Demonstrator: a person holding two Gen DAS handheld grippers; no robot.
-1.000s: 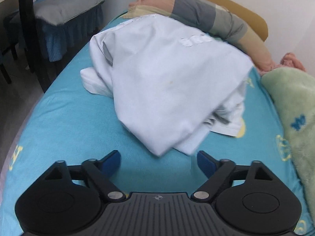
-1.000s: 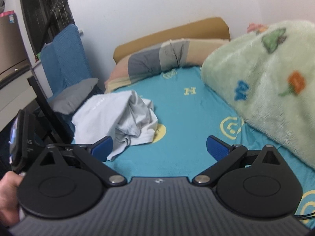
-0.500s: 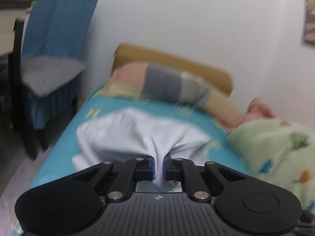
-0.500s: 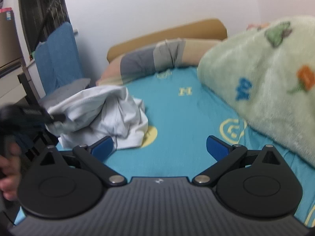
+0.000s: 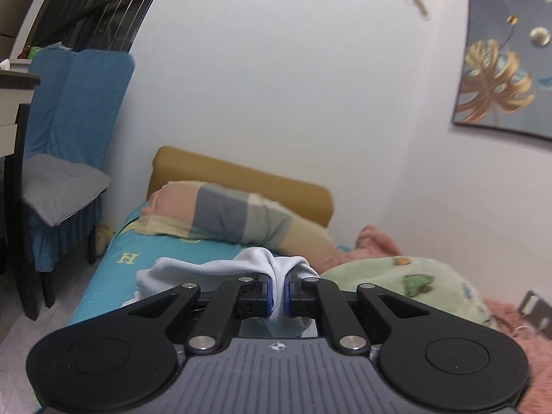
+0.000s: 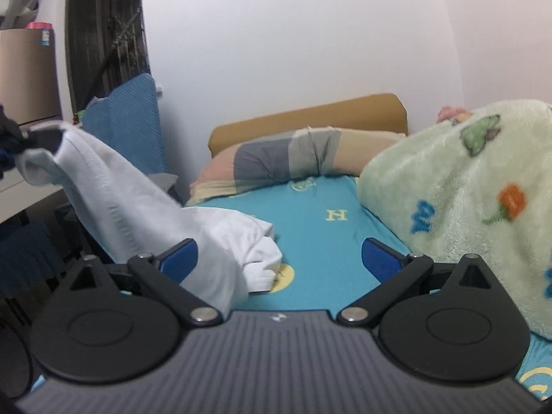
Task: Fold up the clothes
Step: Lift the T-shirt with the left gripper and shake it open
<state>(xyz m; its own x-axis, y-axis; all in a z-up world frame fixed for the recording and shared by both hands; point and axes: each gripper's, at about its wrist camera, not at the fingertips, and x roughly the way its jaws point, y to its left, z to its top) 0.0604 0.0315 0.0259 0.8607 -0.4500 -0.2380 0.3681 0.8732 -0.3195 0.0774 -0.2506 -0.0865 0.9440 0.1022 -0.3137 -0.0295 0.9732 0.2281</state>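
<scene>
My left gripper (image 5: 278, 293) has its blue pads pressed together on a bunched fold of the white cotton garment (image 5: 241, 269). In the left wrist view most of that garment is hidden behind the gripper body; only a crumpled ridge shows at centre frame. In the right wrist view the same garment (image 6: 145, 214) hangs as a slanted sheet from the upper left, where the left gripper is cut off by the frame edge and blurred, down to a heap on the turquoise bedsheet (image 6: 321, 241).

My right gripper (image 6: 279, 258) has its fingers spread wide, holding nothing. Its left pad overlaps the cloth in the picture; whether they touch, I cannot tell.

Legible writing: a yellow letter "H" printed on the sheet, centre right. A yellow round motif by the garment's hem is partly covered. The pale green fleece blanket (image 6: 459, 186) fills the right edge, its prints blurred.
</scene>
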